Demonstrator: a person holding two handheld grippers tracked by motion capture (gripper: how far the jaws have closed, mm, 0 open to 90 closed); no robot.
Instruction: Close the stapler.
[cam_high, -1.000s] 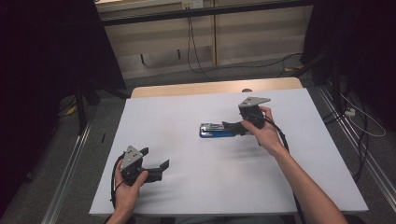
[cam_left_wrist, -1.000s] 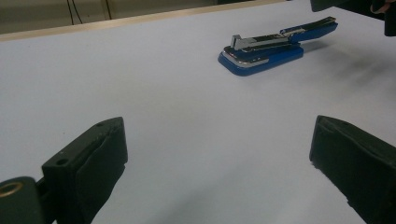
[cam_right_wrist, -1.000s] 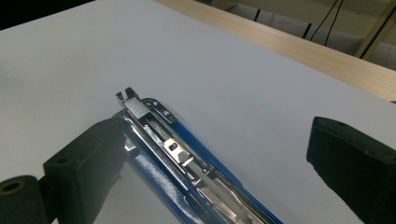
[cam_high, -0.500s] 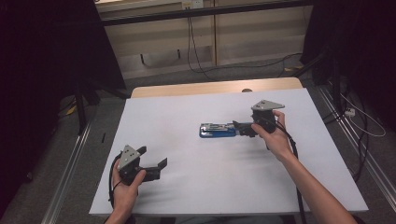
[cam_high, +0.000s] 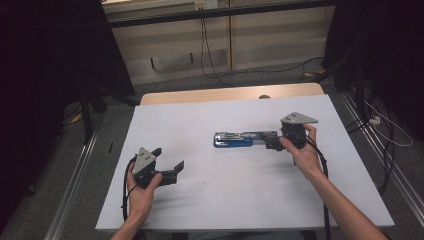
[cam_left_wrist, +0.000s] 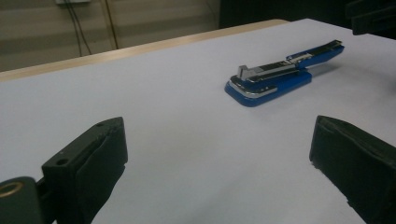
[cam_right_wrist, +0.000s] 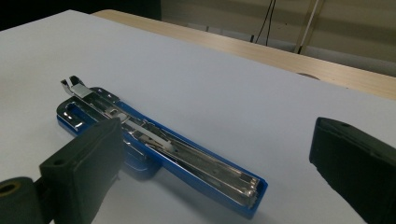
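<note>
A blue stapler (cam_high: 235, 139) lies flat near the middle of the white table (cam_high: 225, 195), its metal staple channel facing up. In the right gripper view the stapler (cam_right_wrist: 187, 158) runs from the upper left to the lower middle. My right gripper (cam_high: 269, 141) is at the stapler's right end, open; its left jaw overlaps the stapler's side, and the jaws are wide apart with nothing held (cam_right_wrist: 215, 140). My left gripper (cam_high: 170, 157) is open near the front left of the table, well away from the stapler (cam_left_wrist: 280, 74), its jaws spread over bare table (cam_left_wrist: 218, 140).
A wooden table edge (cam_high: 230, 93) runs along the far side beyond the white sheet. Metal rails (cam_high: 75, 185) flank the table, and cables (cam_high: 385, 135) lie on the floor to the right. The right gripper's dark body (cam_left_wrist: 373, 16) shows at the top right of the left gripper view.
My right gripper has drawn back to the right and toward the near side, uncovering more of the stapler's length. The left gripper has shifted only slightly.
</note>
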